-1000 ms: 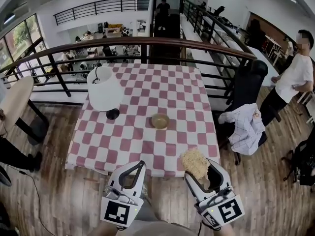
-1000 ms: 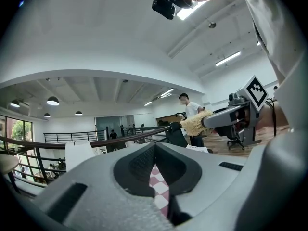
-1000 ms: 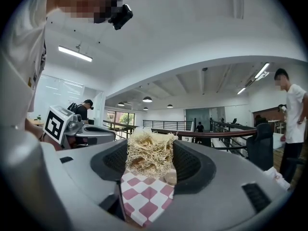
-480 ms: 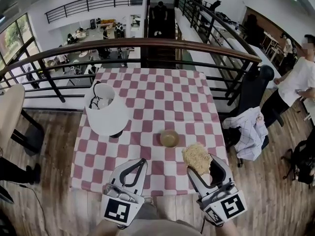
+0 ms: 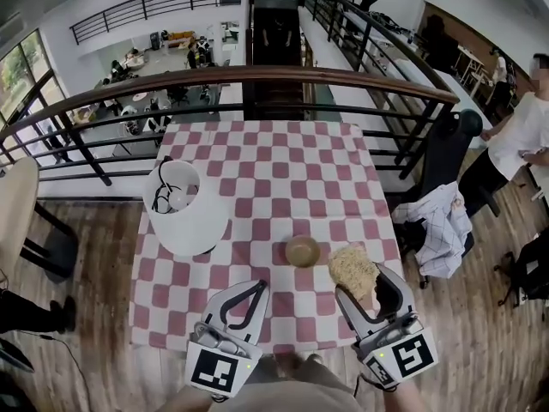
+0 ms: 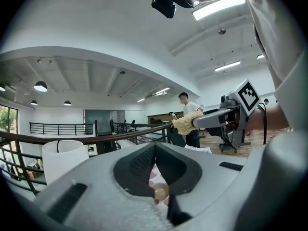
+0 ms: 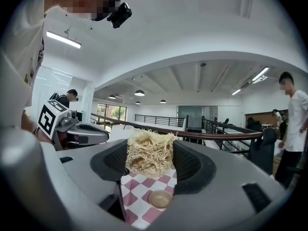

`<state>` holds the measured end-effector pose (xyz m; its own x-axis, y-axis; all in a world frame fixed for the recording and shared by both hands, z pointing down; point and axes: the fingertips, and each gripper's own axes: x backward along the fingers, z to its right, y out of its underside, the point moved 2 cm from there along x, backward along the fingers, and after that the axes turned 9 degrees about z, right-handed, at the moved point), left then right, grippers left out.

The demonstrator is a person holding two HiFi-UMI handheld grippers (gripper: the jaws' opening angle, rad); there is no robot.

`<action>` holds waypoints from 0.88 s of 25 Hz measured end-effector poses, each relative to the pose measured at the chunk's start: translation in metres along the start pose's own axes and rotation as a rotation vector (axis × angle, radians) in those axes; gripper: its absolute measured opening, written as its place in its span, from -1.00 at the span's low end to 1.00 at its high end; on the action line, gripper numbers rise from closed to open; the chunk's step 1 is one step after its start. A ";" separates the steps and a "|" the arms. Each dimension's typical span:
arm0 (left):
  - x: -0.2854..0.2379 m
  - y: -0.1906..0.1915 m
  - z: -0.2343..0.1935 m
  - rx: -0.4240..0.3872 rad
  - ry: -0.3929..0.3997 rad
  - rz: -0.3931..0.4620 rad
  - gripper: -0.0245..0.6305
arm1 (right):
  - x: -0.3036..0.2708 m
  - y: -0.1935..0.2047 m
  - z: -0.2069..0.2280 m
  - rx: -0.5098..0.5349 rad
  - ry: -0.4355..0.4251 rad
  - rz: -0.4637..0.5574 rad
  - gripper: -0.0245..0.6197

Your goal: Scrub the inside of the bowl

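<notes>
One straw-coloured fibrous scrubber (image 5: 352,265) sat clamped in my right gripper (image 5: 358,281), just right of the small tan bowl (image 5: 302,250), not inside it; my left gripper (image 5: 255,288) was closed and empty.

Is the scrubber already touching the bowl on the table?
No, the scrubber sits clamped in the right gripper, apart from the bowl, with tablecloth showing between them.

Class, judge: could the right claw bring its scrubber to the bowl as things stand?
Probably yes: the bowl sits uncovered on the tablecloth just beyond the right claw and its scrubber, with nothing between them.
</notes>
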<state>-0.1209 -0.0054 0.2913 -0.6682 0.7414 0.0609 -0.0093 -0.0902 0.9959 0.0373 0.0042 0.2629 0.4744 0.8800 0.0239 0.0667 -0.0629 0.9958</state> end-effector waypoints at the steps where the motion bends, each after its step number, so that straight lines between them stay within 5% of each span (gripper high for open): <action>1: -0.002 0.000 0.000 0.010 0.001 0.003 -0.88 | -0.002 0.002 0.002 -0.006 0.001 -0.003 -0.12; 12: -0.035 0.032 -0.003 0.077 -0.043 -0.105 -0.88 | -0.028 0.050 0.032 -0.042 -0.098 -0.082 -0.12; 20: -0.077 0.104 -0.011 0.122 -0.016 -0.247 -0.86 | -0.058 0.104 0.056 -0.050 -0.162 -0.196 -0.12; 22: -0.090 0.127 -0.011 0.138 0.001 -0.308 -0.70 | -0.066 0.122 0.060 -0.047 -0.179 -0.232 -0.12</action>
<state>-0.0703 -0.0909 0.4116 -0.6503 0.7194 -0.2442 -0.1102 0.2288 0.9672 0.0667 -0.0900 0.3774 0.5991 0.7709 -0.2164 0.1523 0.1556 0.9760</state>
